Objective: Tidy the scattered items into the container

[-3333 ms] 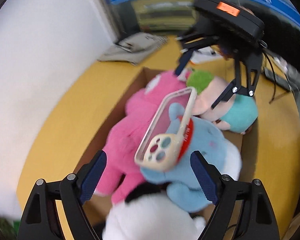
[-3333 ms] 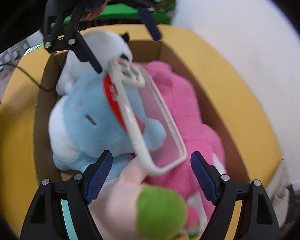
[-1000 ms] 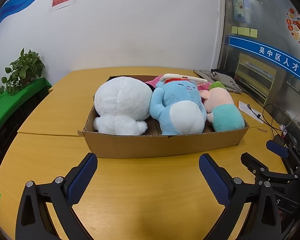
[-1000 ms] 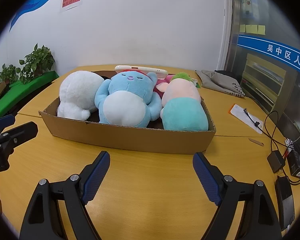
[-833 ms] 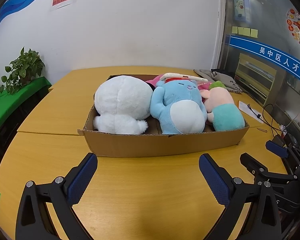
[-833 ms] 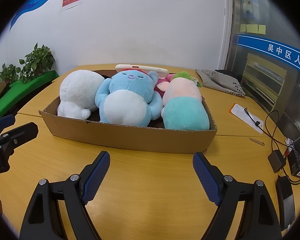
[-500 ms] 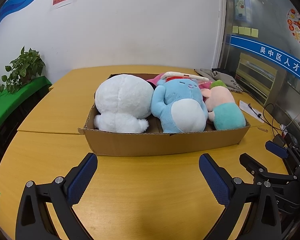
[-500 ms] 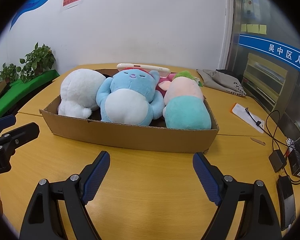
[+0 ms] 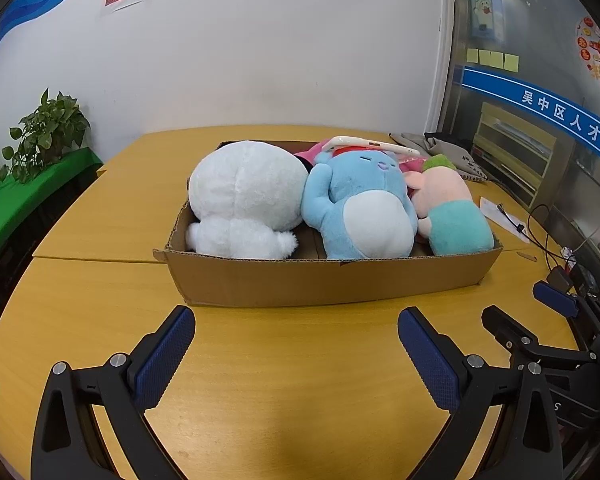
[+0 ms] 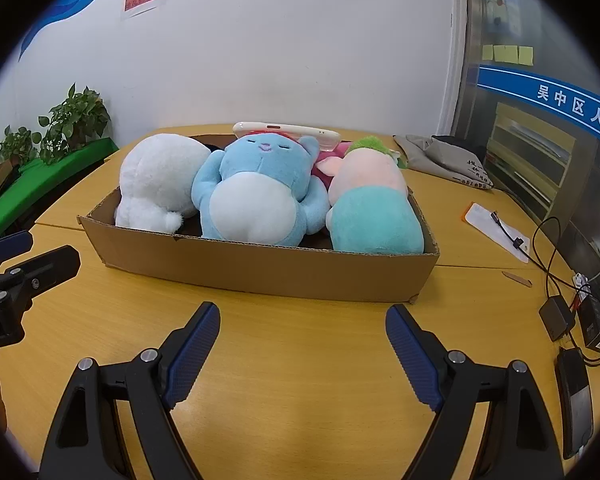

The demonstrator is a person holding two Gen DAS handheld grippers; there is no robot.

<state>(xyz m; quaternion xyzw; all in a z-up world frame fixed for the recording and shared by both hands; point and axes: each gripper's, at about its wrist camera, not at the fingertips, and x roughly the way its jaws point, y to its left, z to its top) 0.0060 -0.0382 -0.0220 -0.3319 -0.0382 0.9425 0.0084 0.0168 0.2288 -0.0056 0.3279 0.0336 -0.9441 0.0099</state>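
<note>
With fingers spread wide and nothing between them, left gripper (image 9: pixel 296 332) and right gripper (image 10: pixel 302 330) held low over the bare yellow desk (image 9: pixel 284 364), side by side, both short of the box. Just beyond, a shallow cardboard box (image 9: pixel 324 280) flat on the desk, long side facing. Packed inside, left to right: white plush (image 9: pixel 246 196), blue plush (image 9: pixel 360 204) belly up, pink-and-teal plush (image 9: pixel 448 212) with a green tuft. Pressed together, all three, rising above the rim. Behind them a strip of pink plush (image 10: pixel 342 152), mostly hidden. Propped across the blue plush's head, a cream phone case (image 10: pixel 286 130). Farther right on the desk, cables and chargers (image 10: pixel 560 316), a grey cloth bag (image 10: pixel 446 160). Far left, potted plants (image 9: pixel 48 128) against the white wall.
</note>
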